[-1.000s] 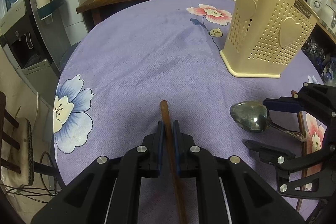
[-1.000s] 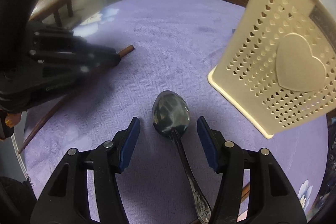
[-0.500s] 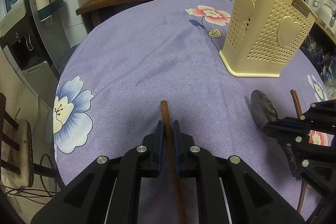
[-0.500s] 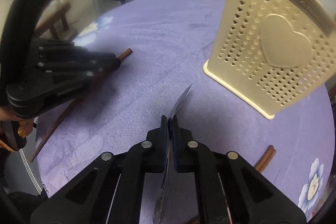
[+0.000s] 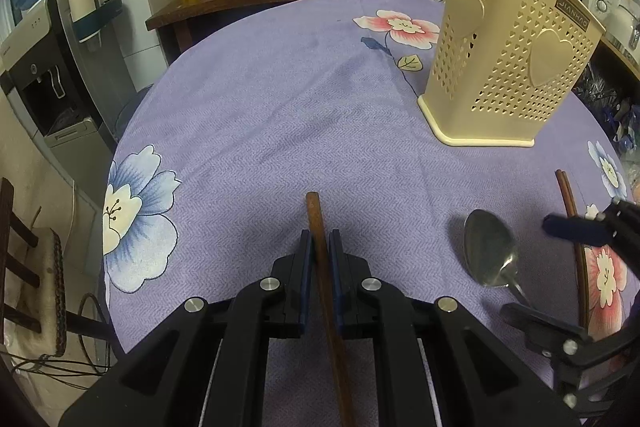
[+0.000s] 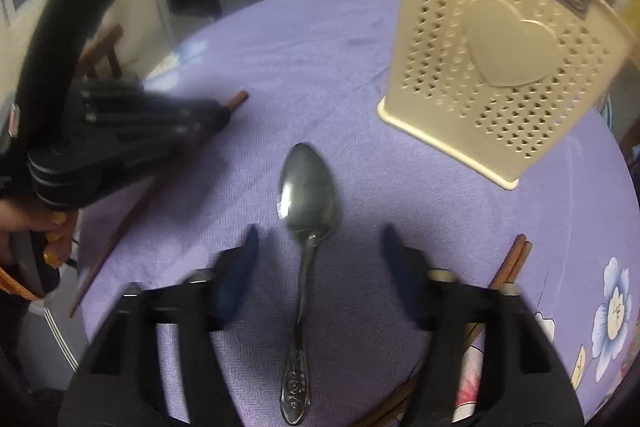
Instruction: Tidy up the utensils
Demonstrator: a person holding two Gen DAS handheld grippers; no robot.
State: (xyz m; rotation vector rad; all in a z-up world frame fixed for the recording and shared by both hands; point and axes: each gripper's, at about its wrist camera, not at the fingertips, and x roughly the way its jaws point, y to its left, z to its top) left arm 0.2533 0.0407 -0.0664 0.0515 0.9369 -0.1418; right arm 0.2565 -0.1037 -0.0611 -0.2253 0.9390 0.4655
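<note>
Left tongs (image 5: pixel 319 251) clamp 1 chopstick (image 5: pixel 316 223), right tongs (image 6: pixel 318 255) gape astride the flat spoon (image 6: pixel 307 187); its thin handle may slip the pinch.

"JIANHAO" plate on cream utensil holder (image 5: pixel 516 59), other labels unreadable

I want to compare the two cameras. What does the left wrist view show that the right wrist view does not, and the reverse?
Only the left wrist view: the left gripper shut on a chopstick.

Only the right wrist view: the spoon's patterned handle end and a hand.

Both: the spoon, the beige holder, the open right gripper, two more chopsticks, the purple tablecloth.
</note>
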